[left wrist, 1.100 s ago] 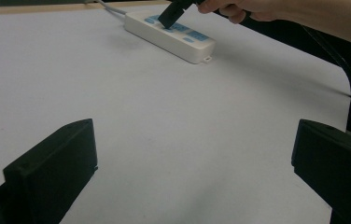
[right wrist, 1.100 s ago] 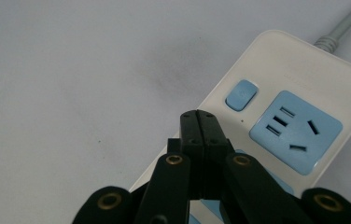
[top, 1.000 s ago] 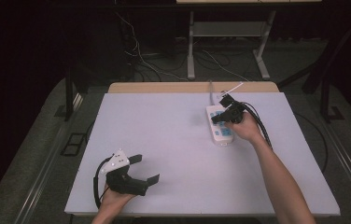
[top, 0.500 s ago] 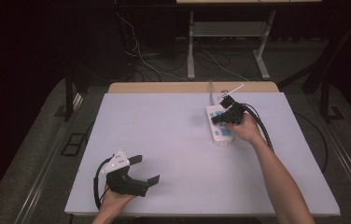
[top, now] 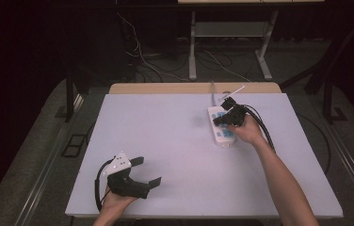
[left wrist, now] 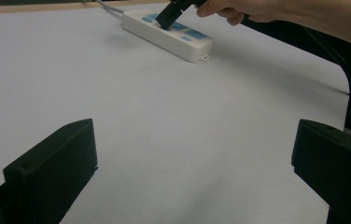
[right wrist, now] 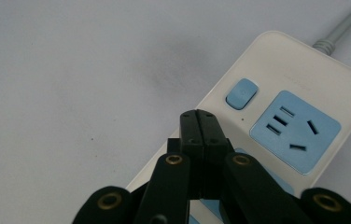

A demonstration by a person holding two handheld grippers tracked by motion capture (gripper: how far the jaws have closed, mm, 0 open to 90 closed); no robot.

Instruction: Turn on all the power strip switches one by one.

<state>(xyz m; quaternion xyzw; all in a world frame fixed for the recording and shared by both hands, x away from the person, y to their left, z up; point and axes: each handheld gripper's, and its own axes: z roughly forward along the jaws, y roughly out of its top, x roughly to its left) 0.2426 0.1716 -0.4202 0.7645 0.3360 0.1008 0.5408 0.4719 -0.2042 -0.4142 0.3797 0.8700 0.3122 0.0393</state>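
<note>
A white power strip with blue sockets lies on the right half of the white table; its grey cord runs off toward the far edge. My right gripper hovers over the strip with its jaws pressed together and nothing between them. In the right gripper view the shut gripper points at the strip just below its blue switch, beside a blue socket. My left gripper rests near the table's front left, jaws spread wide and empty. The left gripper view shows the strip far ahead.
The table has a wooden strip along its far edge. A black cable bundle trails from the right gripper along the forearm. Behind the table stand a desk frame and loose floor cables.
</note>
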